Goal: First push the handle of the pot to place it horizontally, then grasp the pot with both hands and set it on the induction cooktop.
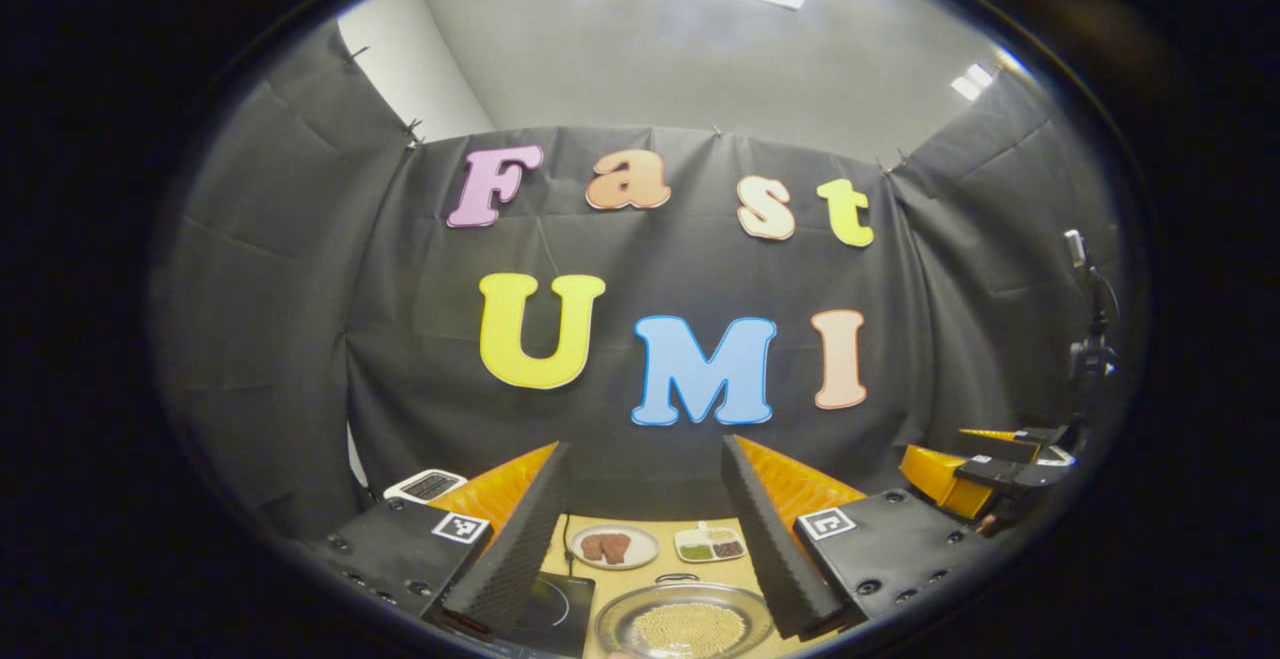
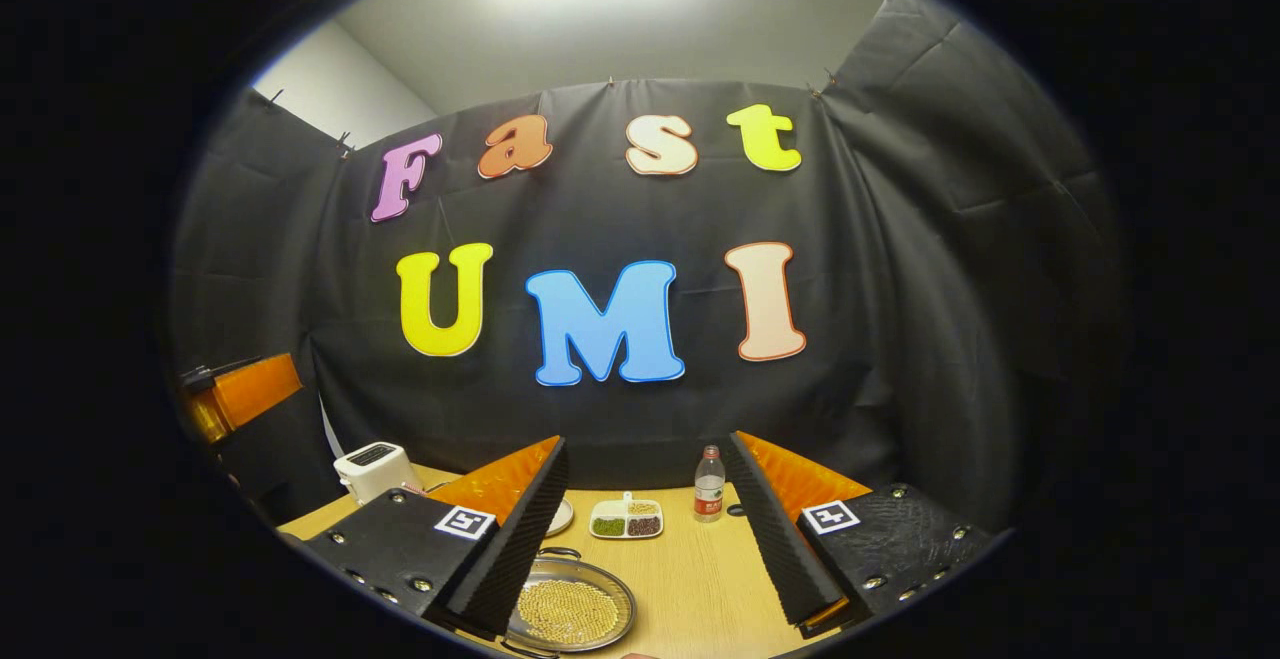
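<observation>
both claws are up in the air over the wooden table point(image 2: 690, 579), and nothing is touching them.

in the left gripper view, the left claw point(image 1: 645, 529) has its two fingers wide apart with nothing in between. the pot point(image 1: 685, 621) sits low on the table, between the fingers and farther off. it is shallow and shiny, with small yellow grains inside. the black induction cooktop point(image 1: 550, 614) lies just beside the pot, near the table's front edge. behind them are a plate point(image 1: 614, 546) of brown food and a small tray point(image 1: 710, 544). the other claw point(image 1: 985, 479) shows far off at the side.

in the right gripper view, the right claw point(image 2: 645, 529) is wide open too. the pot point(image 2: 570, 607) peeks out by one finger. a bottle point(image 2: 709, 484) and a toaster point(image 2: 375, 469) stand at the back edge. bare table lies between the fingers.
</observation>
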A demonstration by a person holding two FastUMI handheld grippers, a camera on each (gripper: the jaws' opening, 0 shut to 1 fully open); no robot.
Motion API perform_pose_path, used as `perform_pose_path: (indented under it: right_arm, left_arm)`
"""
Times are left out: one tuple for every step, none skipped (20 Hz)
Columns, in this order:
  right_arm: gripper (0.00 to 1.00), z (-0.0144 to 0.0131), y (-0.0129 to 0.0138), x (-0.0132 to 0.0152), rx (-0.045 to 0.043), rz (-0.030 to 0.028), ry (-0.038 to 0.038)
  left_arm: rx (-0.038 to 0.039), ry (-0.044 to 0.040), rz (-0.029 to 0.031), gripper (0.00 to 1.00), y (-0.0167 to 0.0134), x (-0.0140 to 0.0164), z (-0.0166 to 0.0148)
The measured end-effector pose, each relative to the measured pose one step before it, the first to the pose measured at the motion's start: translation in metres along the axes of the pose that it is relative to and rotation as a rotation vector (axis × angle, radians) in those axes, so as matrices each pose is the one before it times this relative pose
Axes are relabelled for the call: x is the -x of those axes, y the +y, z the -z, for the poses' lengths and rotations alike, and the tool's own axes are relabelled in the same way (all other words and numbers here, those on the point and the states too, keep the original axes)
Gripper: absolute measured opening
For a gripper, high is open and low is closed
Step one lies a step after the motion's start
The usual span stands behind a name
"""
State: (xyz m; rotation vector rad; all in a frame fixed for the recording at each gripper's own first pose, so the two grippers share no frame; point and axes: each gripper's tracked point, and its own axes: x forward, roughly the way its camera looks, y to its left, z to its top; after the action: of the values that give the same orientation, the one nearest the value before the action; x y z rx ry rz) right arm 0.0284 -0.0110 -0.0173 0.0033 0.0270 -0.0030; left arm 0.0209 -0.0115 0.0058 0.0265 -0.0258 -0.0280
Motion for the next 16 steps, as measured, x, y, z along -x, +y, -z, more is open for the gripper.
perform_pose_path:
  right_arm:
    - [0.96,0.00152,0.00065,-0.00181,0.00503,0.00336,0.00199]
    - [0.96,0.00268,0.00262,-0.00101,0.00064,-0.00226,0.00556]
    - [0.96,0.00558,0.005,-0.00052,0.00221,-0.0044,0.00964]
    - [0.96,0.00465,0.00465,-0.00042,0.00443,-0.00844,0.01297]
    - [0.96,0.00698,0.0038,0.00005,0.00765,-0.00804,0.01371]
    - [0.96,0.00505,0.00383,-0.00012,0.00706,-0.00665,0.01129]
    - [0.96,0.00522,0.00329,-0.00079,0.00548,-0.00777,0.01071]
    - [0.96,0.00478,0.00363,-0.00016,0.00329,-0.00708,0.01239]
    - [0.96,0.0063,0.00426,-0.00065,0.00163,-0.00831,0.01196]
    - [0.94,0.00571,0.00285,-0.0016,0.00159,-0.0005,0.01332]
    - [0.8,0.00525,0.00326,0.00103,-0.00277,-0.00189,0.0132]
    - [0.71,0.00311,0.00194,0.00175,-0.00654,0.00379,0.01386]
    - [0.59,0.00519,-0.00033,-0.00095,-0.00877,0.00521,0.00979]
    - [0.5,0.0021,0.00599,0.0015,-0.01897,-0.01972,0.00426]
    - [0.31,0.0017,0.0079,-0.0018,-0.02174,-0.01436,0.00254]
    - [0.24,0.0031,0.00202,-0.00111,-0.01593,-0.00971,0.0055]
  left_arm:
    - [0.0021,-0.00212,0.0004,0.94,0.00235,0.00024,0.00077]
    - [0.0019,0.00336,0.00054,0.99,0.00189,-0.0005,0.00055]
    - [0.00347,0.00463,-0.00007,0.99,0.00296,-0.00217,0.00268]
    - [0.00214,0.00656,-0.00059,0.99,0.00322,-0.00199,0.00175]
    - [-0.00088,0.00484,0.00119,0.99,0.00318,-0.00131,0.00235]
    - [-0.00396,0.00312,-0.00099,0.96,0.00313,-0.00128,-0.00024]
    - [-0.0052,0.002,-0.00223,0.96,0.00447,-0.00042,0.00142]
    - [-0.00292,0.00459,-0.0039,0.96,0.00421,-0.00108,0.00121]
    - [0.00103,0.00245,-0.00886,0.96,0.00422,0.00078,0.00284]
    - [0.00479,0.00209,-0.00353,0.99,0.00408,0.00127,0.00124]
    - [0.00612,0.00192,-0.00065,0.99,0.00064,0.00199,0.00244]
    - [0.00437,0.00416,-0.002,0.99,0.00227,0.00138,0.0017]
    - [0.00036,0.00259,-0.0025,0.99,0.00435,0.0028,0.00244]
    - [-0.00272,0.00271,-0.00564,0.99,0.00456,0.00147,0.00155]
    - [-0.00357,0.00346,-0.00677,0.99,0.00361,0.00213,0.00333]
    - [-0.00031,0.00144,-0.00531,0.99,0.00379,0.00246,0.00149]
